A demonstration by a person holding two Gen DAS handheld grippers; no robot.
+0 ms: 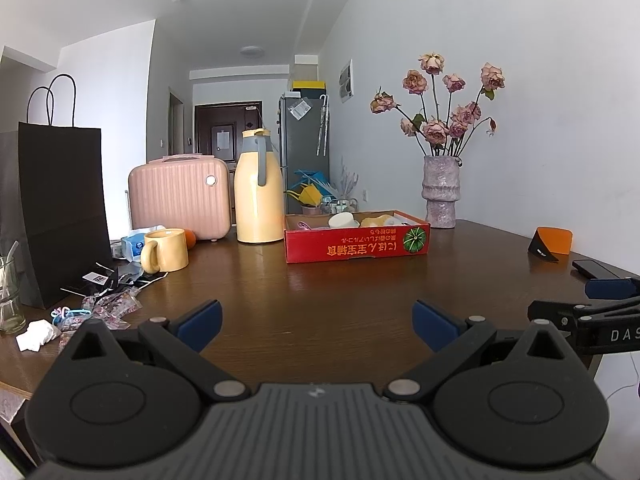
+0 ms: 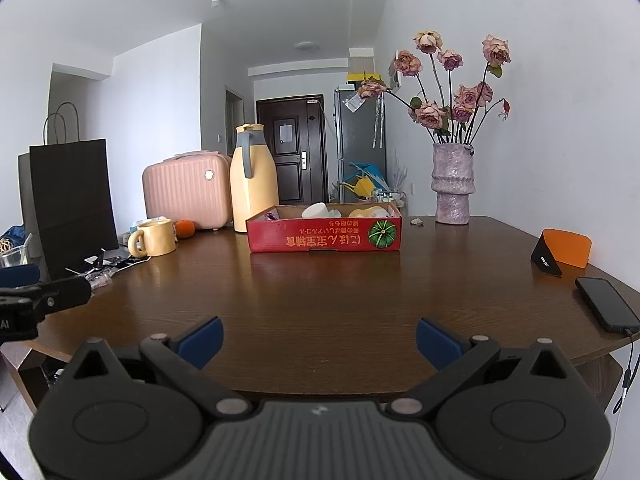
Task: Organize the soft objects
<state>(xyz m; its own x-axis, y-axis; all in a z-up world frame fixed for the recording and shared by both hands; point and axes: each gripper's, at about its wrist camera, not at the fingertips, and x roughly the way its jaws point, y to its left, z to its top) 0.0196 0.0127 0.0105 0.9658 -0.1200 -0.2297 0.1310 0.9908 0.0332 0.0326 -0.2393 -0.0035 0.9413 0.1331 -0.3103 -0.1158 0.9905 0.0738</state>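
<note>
A red cardboard box (image 1: 356, 244) (image 2: 324, 234) sits at the far middle of the brown wooden table (image 1: 320, 292) (image 2: 328, 292). It holds white and yellow soft-looking items (image 1: 344, 221) (image 2: 320, 211), mostly hidden by its wall. My left gripper (image 1: 318, 326) is open and empty above the table's near part. My right gripper (image 2: 320, 344) is open and empty at the table's near edge. The right gripper's fingers (image 1: 560, 314) show at the right of the left wrist view.
Far left stand a black paper bag (image 1: 60, 216), pink case (image 1: 180, 196), yellow thermos (image 1: 258, 192), yellow mug (image 1: 166, 250), an orange (image 2: 185, 229), a glass (image 1: 8, 300), wrapped candies (image 1: 108, 308) and crumpled tissue (image 1: 36, 334). A flower vase (image 2: 452, 188), orange-black card (image 2: 562, 256) and phone (image 2: 608, 304) are right.
</note>
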